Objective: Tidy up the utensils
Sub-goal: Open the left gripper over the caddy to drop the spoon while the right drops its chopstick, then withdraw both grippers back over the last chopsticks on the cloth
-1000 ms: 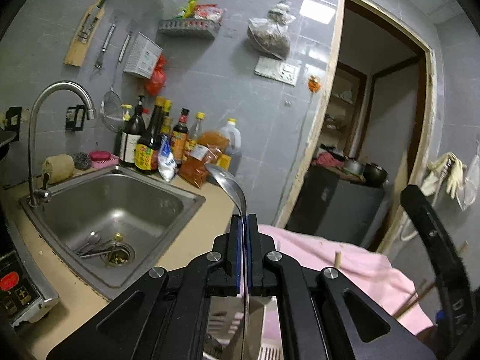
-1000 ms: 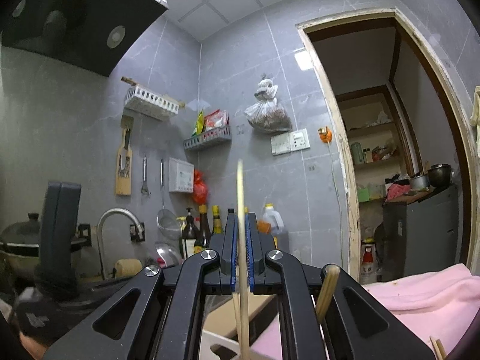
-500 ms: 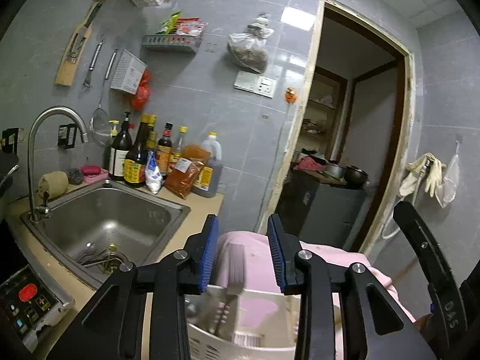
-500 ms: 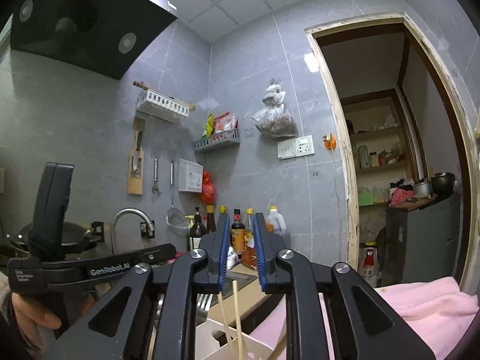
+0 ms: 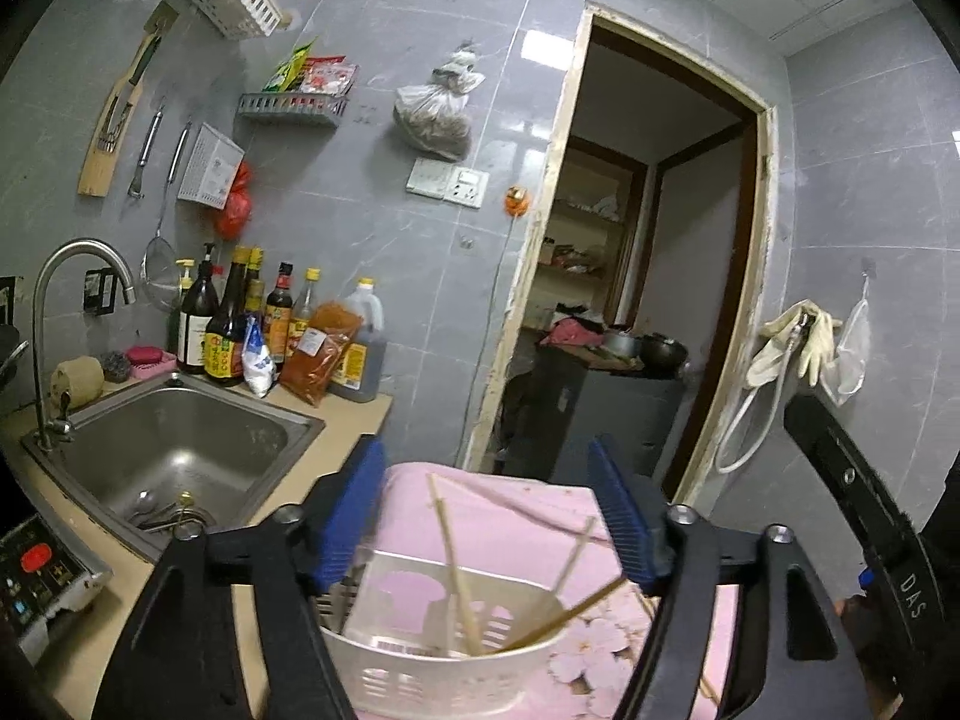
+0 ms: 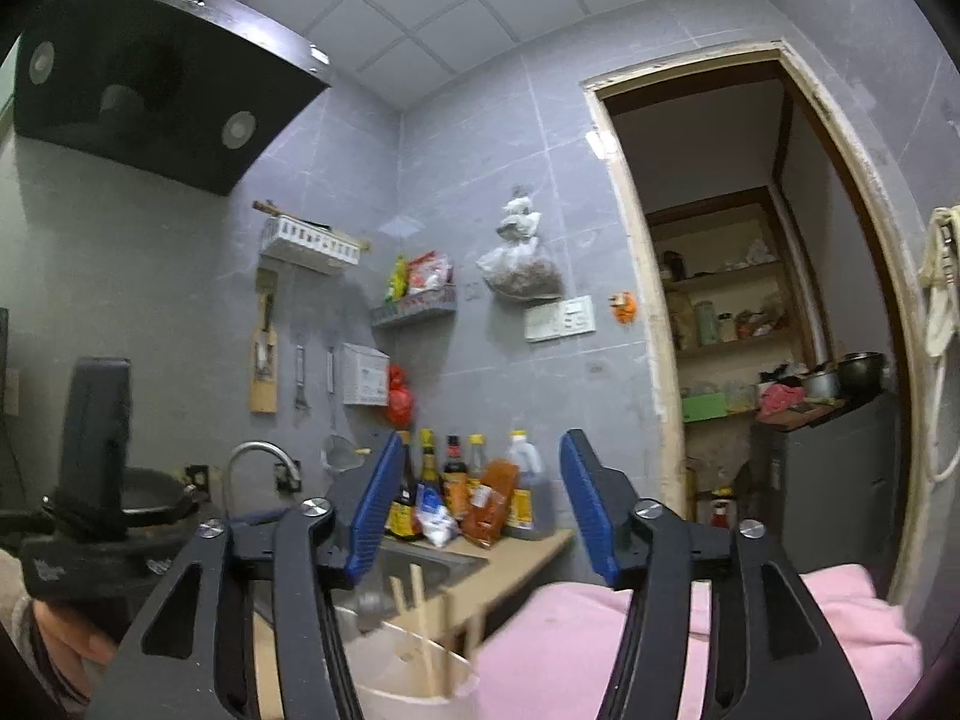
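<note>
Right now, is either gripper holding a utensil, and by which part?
Nothing is held. The left gripper and right gripper are both open and empty above the white utensil basket holding chopsticks.

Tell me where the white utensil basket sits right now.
In the left wrist view the white utensil basket sits bottom centre, below the open left gripper, on the pink cloth, right of the sink, with chopsticks inside.

left gripper [image 5: 498, 516]: jaws wide apart, empty | basket [image 5: 444, 669]: below jaws, on pink cloth [image 5: 516, 516] | chopsticks [image 5: 459, 585]: leaning in basket | sink [image 5: 180, 450]: left of basket
</note>
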`<state>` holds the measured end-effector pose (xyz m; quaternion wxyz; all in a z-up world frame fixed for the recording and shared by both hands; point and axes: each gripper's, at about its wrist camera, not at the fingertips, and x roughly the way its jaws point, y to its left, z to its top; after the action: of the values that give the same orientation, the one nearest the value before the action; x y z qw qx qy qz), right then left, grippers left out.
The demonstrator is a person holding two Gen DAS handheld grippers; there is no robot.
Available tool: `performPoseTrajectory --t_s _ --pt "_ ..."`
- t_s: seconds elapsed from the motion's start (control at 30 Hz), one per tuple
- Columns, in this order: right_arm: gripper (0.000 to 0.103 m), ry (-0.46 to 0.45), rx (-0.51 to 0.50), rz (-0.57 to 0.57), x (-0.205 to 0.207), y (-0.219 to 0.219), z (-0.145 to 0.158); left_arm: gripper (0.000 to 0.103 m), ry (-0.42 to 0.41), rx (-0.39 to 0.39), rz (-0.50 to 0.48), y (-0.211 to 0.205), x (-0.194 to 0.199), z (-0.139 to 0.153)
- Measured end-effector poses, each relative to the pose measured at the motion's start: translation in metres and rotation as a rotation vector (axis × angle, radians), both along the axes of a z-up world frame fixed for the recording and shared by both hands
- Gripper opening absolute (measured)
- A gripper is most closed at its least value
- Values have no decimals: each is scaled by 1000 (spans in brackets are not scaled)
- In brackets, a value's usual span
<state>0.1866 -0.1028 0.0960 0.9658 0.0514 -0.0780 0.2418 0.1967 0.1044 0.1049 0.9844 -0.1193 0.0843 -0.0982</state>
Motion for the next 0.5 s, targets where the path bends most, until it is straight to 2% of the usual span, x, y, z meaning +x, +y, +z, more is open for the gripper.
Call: performPoseTrajectory --t_s 0.1,0.37,0.5 --pt "78 15 1 -38 -9 -21 1 80 -13 5 -23 -13 -9 3" --pt "100 42 18 -180 -51 -98 21 82 -20 55 -115 -60 -27 10" --pt "103 79 -28 -248 -72 -133 41 84 -2 85 -156 -88 -34 10"
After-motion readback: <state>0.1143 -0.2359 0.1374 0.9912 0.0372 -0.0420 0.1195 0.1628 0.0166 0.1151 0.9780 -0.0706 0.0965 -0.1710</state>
